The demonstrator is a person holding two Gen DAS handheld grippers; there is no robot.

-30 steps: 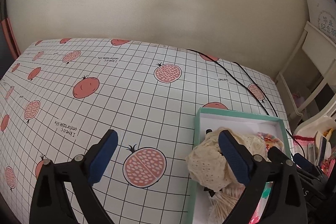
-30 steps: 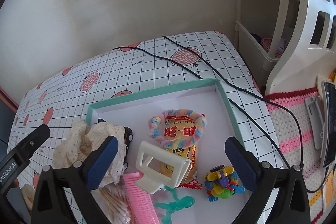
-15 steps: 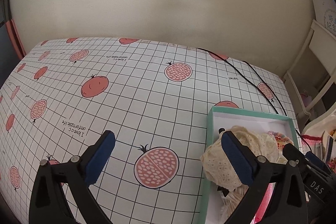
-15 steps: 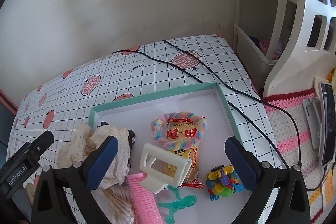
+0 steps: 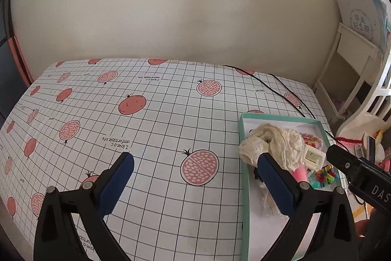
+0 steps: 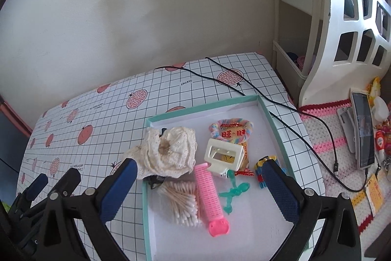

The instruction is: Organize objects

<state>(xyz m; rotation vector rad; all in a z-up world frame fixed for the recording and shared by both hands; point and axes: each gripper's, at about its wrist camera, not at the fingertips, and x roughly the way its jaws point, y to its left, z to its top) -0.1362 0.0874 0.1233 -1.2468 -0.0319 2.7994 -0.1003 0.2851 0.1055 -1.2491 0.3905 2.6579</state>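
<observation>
Hovering above the teal-rimmed box (image 6: pixel 275 118), the right gripper (image 6: pixel 200 185) has its blue-padded fingers spread wide with nothing between them. The left gripper (image 5: pixel 195 184) hangs over the checked tablecloth (image 5: pixel 156 119) just beside the box's left wall, its fingers likewise spread wide and empty.

Contents, placed relative to the box:
- Cream lace cloth (image 6: pixel 168 151): bunched at the far left corner, spilling over the left wall.
- Cotton swabs (image 6: pixel 182 199): inside, along the left wall, nearer the camera than the cloth.
- Pink hair roller (image 6: pixel 210 195): centre, touching the swabs.
- White clip (image 6: pixel 223 155): centre, lying on the yellow snack packet (image 6: pixel 232 136).
- Pastel scrunchie (image 6: pixel 231 127): on the packet's far end.
- Green figure (image 6: pixel 233 191): just beside the roller.
- Multicoloured block toy (image 6: pixel 262 169): near the right wall, partly hidden by a finger.

A black cable (image 6: pixel 244 87) crosses the tablecloth beyond the box.
</observation>
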